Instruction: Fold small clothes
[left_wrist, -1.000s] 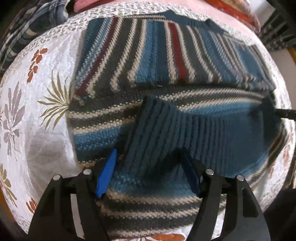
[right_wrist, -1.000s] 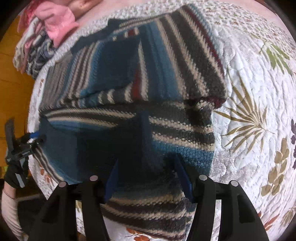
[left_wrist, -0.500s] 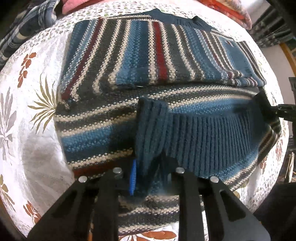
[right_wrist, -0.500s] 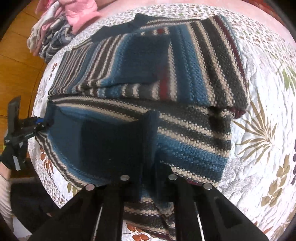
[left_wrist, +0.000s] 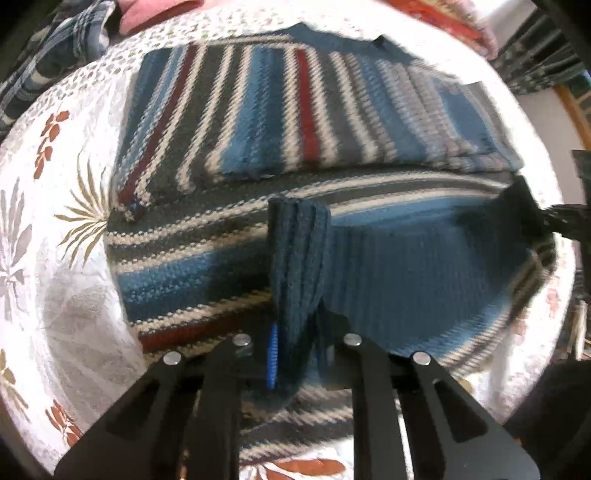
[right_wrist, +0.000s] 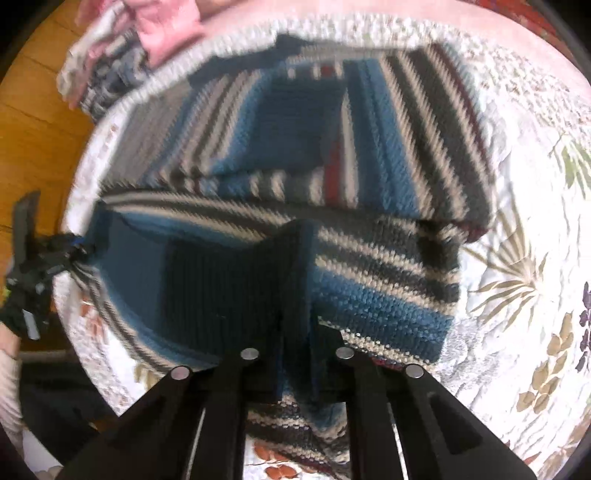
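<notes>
A striped knit sweater (left_wrist: 258, 122) in blue, grey, cream and red lies on a white floral quilt (left_wrist: 55, 229); in the right wrist view the sweater (right_wrist: 388, 147) shows the same stripes. Its dark blue ribbed hem (left_wrist: 406, 280) is lifted off the quilt, stretched between both grippers. My left gripper (left_wrist: 295, 350) is shut on the hem's left corner. My right gripper (right_wrist: 295, 365) is shut on the other corner of the hem (right_wrist: 221, 288). Each gripper appears at the edge of the other's view, right gripper (left_wrist: 561, 218) and left gripper (right_wrist: 55, 254).
A plaid garment (left_wrist: 48, 59) and pink cloth (left_wrist: 155, 14) lie beyond the quilt's far edge. More clothes (right_wrist: 122, 55) are piled at the far left in the right wrist view, over a wooden floor (right_wrist: 33, 147). A gloved hand (right_wrist: 14, 314) holds the left gripper.
Both grippers went from open around the hem corners to shut on them, then lifted the hem, which now stands up from the sweater body.
</notes>
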